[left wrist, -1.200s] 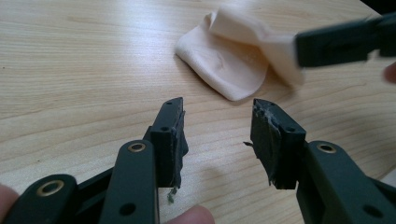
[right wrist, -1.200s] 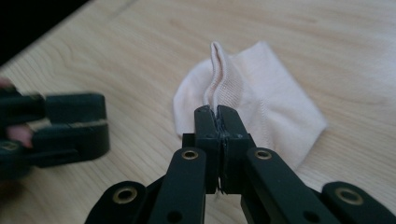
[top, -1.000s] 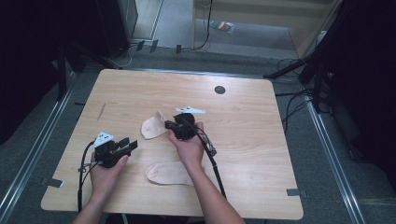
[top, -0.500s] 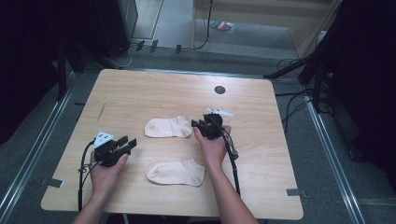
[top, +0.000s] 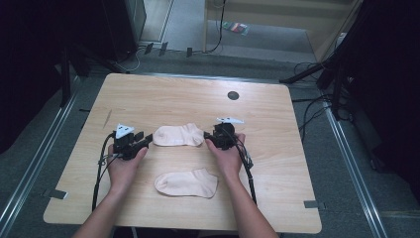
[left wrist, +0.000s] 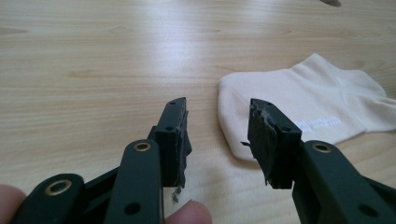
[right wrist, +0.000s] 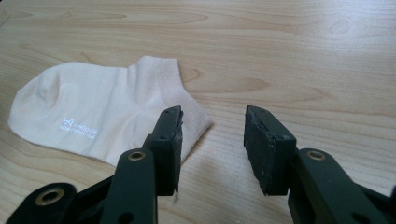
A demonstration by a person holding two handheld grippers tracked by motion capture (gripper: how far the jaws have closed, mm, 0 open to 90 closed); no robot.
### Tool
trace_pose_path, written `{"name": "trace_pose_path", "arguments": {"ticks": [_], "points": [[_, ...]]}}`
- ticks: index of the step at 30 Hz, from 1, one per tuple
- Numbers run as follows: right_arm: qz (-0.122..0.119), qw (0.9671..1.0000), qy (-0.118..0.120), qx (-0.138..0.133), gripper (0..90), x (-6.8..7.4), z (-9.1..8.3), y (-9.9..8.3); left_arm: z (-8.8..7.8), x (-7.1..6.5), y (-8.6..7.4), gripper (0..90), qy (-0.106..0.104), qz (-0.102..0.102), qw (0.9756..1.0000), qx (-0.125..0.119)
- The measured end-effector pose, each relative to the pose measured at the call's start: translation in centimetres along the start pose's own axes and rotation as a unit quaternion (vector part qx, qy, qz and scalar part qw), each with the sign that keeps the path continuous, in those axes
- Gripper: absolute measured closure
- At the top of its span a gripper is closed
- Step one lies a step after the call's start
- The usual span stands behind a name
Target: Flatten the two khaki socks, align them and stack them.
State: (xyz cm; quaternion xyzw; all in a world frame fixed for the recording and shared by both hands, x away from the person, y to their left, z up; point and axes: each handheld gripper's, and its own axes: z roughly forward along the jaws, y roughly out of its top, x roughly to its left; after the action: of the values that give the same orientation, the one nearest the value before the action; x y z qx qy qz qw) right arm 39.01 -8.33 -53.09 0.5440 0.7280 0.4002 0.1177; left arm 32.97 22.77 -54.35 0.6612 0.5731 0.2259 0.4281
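Two pale pink ankle socks lie flat on the wooden table (top: 277, 163). The far sock (top: 178, 135) (left wrist: 308, 102) (right wrist: 93, 112) lies between my two grippers. The near sock (top: 187, 182) rests closer to the person, between the forearms. My left gripper (top: 144, 140) (left wrist: 217, 114) is open just short of the far sock's toe end, its pads pressing on nothing. My right gripper (top: 208, 137) (right wrist: 212, 116) is open at the cuff end. Its jaws have just been opening and nothing is between them; the cuff corner lies by one jaw.
A dark round grommet hole (top: 233, 95) sits in the table's far middle. Black cables (top: 101, 168) trail from both grippers toward the near edge. Bare wood lies to the right of the right hand and along the far side.
The far sock, bunched in my right gripper a second ago, now lies spread flat. The right gripper moved right and let it go. The left gripper moved up toward the sock's toe.
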Motion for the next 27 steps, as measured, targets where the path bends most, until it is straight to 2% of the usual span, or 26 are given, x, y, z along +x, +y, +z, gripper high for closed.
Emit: {"name": "trace_pose_path", "arguments": {"ticks": [6, 10, 12, 13, 15, 16, 17, 19, 21, 26, 27], "points": [[-0.004, 1.0, -0.002, 0.001, 55.4, 0.0, 1.0, -0.2, 0.9, 0.1, 0.5, 64.4, 0.0, 0.009, 0.9999, -0.006], [-0.011, 0.9999, 0.002, 0.0, 57.1, 0.3, 1.6, -0.4, 1.5, 0.2, 0.2, 62.6, 0.002, 0.0, 0.9998, 0.018], [-0.01, 0.9999, 0.003, -0.001, 57.6, 0.6, 1.7, -0.4, 1.6, 0.2, 0.3, 61.8, 0.011, 0.006, 0.9997, 0.023], [-0.019, 0.9998, -0.005, 0.0, 57.5, 0.9, 1.9, -0.4, 1.7, 0.1, 0.4, 60.6, 0.013, 0.01, 0.9995, 0.027], [-0.022, 0.9997, -0.006, -0.001, 57.0, 1.0, 1.9, -0.4, 1.8, 0.0, 0.4, 60.3, 0.012, 0.012, 0.9994, 0.031], [-0.034, 0.9994, -0.006, -0.002, 56.9, 1.2, 2.1, -0.4, 1.9, -0.1, 0.5, 60.5, 0.008, 0.01, 0.9993, 0.035], [-0.034, 0.9994, -0.006, -0.002, 56.9, 1.2, 2.1, -0.4, 1.9, -0.1, 0.5, 60.4, 0.008, 0.01, 0.9993, 0.035], [-0.052, 0.9986, -0.01, 0.0, 58.3, 1.5, 2.2, -0.4, 2.1, -0.4, 0.6, 60.7, 0.011, 0.019, 0.999, 0.039], [-0.078, 0.9969, -0.014, 0.004, 58.6, 1.8, 2.3, -0.4, 2.3, -0.6, 0.6, 61.9, 0.01, 0.024, 0.9988, 0.043], [-0.113, 0.9932, -0.027, 0.008, 61.4, 2.2, 2.4, -0.4, 2.8, -1.2, 0.7, 65.7, 0.02, 0.03, 0.9977, 0.058], [-0.127, 0.9913, -0.033, 0.006, 62.3, 2.4, 2.4, -0.5, 2.8, -1.2, 0.7, 67.3, 0.02, 0.031, 0.9974, 0.061]]}}
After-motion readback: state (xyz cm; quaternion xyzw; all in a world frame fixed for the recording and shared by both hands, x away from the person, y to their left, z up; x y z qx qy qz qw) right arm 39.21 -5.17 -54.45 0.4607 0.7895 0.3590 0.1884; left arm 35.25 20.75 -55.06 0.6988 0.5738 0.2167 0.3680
